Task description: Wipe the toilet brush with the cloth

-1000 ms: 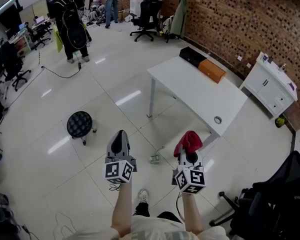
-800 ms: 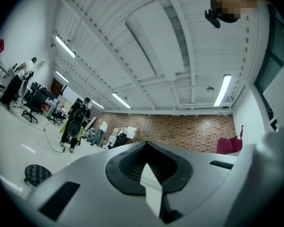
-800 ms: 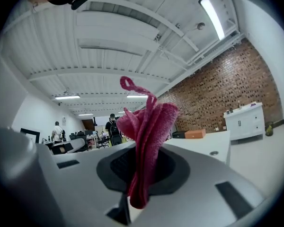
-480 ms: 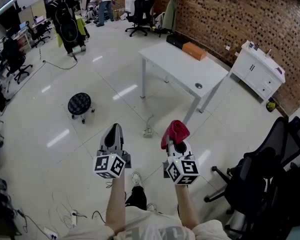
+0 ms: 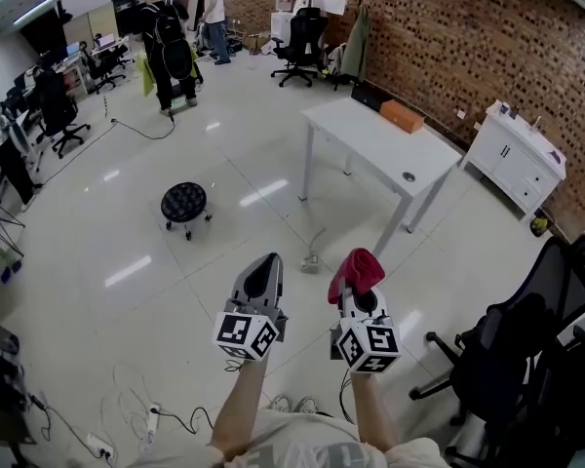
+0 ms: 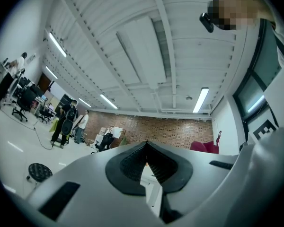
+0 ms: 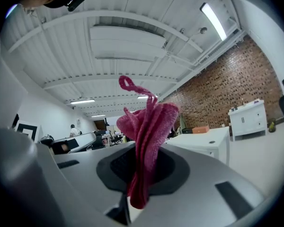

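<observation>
two grippers, held out side by side over the tiled floor [image 5: 117, 261], on the near side of the white table [image 5: 380, 149] and well apart from it. item one: left gripper [image 5: 265, 266], jaws pressed together with nothing between them; its own view shows the ribbed pads [image 6: 131, 161] meeting. item two: right gripper [image 5: 357, 285], jaws clamped on the red cloth [image 5: 359, 266], which stands up bunched above the jaws, one loose loop at its top. item three: toilet brush, not found by us in any view; we cannot say where it stands relative to the table. also listed: an orange box [image 5: 402, 116] on the table's far end, a round black stool [image 5: 184, 203] to the table's left, a black office chair [image 5: 512, 359] to its near right. we judge the task to be at the approach step: cloth secured, wiping not begun. the next move, as we reckon it, calls for bringing the brush into sight, then opening the left jaws to take its handle so the cloth can be drawn along it.
</observation>
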Available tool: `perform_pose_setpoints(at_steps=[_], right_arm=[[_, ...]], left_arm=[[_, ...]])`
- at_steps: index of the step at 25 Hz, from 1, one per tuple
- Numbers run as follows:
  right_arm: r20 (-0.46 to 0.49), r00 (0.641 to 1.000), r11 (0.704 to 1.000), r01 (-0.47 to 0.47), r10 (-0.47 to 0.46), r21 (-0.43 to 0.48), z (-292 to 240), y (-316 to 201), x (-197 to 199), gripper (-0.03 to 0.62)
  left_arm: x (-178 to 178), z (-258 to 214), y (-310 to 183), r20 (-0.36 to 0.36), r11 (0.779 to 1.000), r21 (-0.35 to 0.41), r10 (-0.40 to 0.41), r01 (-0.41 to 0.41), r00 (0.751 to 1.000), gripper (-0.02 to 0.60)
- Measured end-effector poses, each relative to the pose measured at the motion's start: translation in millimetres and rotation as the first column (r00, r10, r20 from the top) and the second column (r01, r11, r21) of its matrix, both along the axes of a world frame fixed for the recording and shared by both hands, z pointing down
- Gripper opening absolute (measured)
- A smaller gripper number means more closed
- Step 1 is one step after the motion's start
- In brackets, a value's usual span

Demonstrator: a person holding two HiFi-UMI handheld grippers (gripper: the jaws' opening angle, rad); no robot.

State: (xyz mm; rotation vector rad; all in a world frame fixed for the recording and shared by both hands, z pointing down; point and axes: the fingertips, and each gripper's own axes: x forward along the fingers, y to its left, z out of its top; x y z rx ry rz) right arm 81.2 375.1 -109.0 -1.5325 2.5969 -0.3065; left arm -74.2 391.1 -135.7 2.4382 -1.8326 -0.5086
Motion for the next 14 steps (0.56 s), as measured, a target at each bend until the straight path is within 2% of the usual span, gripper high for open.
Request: perform_pose_setpoints(at_steps=[4, 8, 14], right_arm=[[-0.022, 0.999, 0.999, 0.036, -0.035, 0.014, -0.7, 21.1, -28.1, 0.031], [-0.041, 0.997, 0.998, 0.061, -0.060, 0.029, -2.1, 36.7, -43.9, 0.032], [-0.038, 0.998, 0.998, 0.053, -0.052, 0.034, -6.6, 48.8, -44.2, 0.032]], left_arm=[[-25.1, 9.4, 18.8, -0.050, 1.000, -0.013, -0.027, 0.026, 0.998, 0.005], [-42.6, 14.8, 33.6, -0.066, 0.998, -0.020, -0.053, 0.052, 0.996, 0.005], [-36.1, 7.5, 48.0, -0.047, 0.999, -0.002, -0.034, 0.034, 0.998, 0.005]])
